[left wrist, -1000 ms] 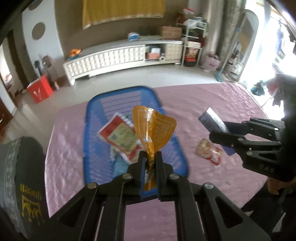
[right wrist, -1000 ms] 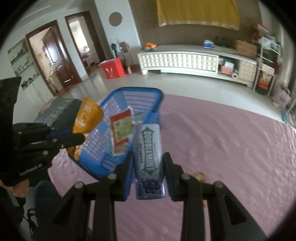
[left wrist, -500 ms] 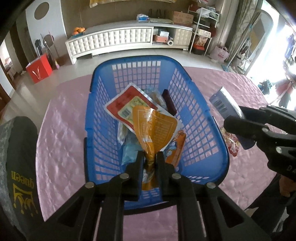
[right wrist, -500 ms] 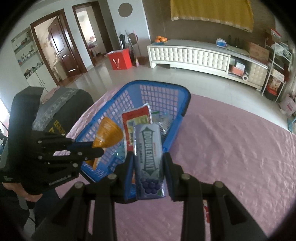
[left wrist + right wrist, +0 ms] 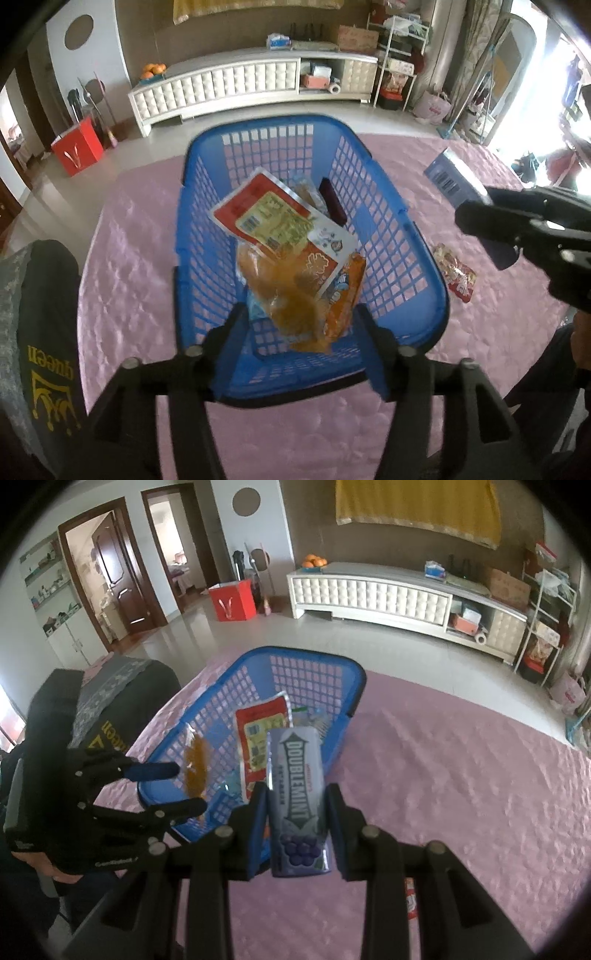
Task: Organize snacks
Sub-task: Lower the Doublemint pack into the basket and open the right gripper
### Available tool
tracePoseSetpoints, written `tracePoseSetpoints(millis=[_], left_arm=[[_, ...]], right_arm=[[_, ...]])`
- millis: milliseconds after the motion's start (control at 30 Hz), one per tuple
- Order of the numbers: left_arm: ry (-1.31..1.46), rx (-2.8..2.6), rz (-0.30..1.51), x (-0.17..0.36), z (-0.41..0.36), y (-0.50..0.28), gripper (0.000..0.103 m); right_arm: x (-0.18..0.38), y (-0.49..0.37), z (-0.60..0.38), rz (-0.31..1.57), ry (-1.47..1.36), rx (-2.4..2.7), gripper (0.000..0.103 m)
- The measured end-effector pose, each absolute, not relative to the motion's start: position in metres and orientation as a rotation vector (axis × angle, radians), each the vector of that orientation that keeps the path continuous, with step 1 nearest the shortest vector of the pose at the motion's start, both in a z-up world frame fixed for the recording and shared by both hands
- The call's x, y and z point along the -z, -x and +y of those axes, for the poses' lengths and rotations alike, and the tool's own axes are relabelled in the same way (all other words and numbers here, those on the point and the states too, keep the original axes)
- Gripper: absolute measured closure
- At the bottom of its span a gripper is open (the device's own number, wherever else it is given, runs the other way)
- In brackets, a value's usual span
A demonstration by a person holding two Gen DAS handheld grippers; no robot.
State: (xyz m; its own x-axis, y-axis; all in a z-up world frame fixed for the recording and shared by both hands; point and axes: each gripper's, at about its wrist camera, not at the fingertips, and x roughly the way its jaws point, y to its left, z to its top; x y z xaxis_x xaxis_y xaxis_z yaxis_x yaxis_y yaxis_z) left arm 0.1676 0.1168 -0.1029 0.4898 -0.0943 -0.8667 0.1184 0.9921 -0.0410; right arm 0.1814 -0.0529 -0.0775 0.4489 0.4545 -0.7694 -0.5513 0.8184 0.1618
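A blue plastic basket (image 5: 391,192) stands on the pink quilted table and holds several snack packets, among them a red and yellow one (image 5: 266,218). My left gripper (image 5: 299,321) is open over the basket's near end, and the orange snack packet (image 5: 291,299) is blurred just beyond its fingers, free of them. The same packet shows in the right wrist view (image 5: 195,768) beside the left gripper (image 5: 173,790). My right gripper (image 5: 297,808) is shut on a grey Doublemint gum pack (image 5: 297,786), held right of the basket (image 5: 221,701). It also shows in the left wrist view (image 5: 476,218).
A small red snack packet (image 5: 456,275) lies on the pink table cover (image 5: 480,332) right of the basket. A dark cushion with gold "queen" lettering (image 5: 40,332) sits at the table's left edge. A white cabinet (image 5: 229,85) stands across the room.
My left gripper opened and let go of the orange packet, which is dropping into the basket. The left gripper also moved closer over the basket. The right gripper still holds the gum pack.
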Motion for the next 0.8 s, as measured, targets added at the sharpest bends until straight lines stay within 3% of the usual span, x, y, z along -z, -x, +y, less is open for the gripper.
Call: tracePoseSetpoints(millis=[400,800], left_arm=[[-0.006,0.071,0.936,0.068,0.153,-0.147,0.034],[0.081,-0.027,0.953,0.092,0.208,-0.154,0.034]], right_arm=[[0.067,-0.178,-0.015,0.891,0.152,-0.681,0.068],[0.099,-0.196,0.045,0.982,0.218,-0.744,0.067]])
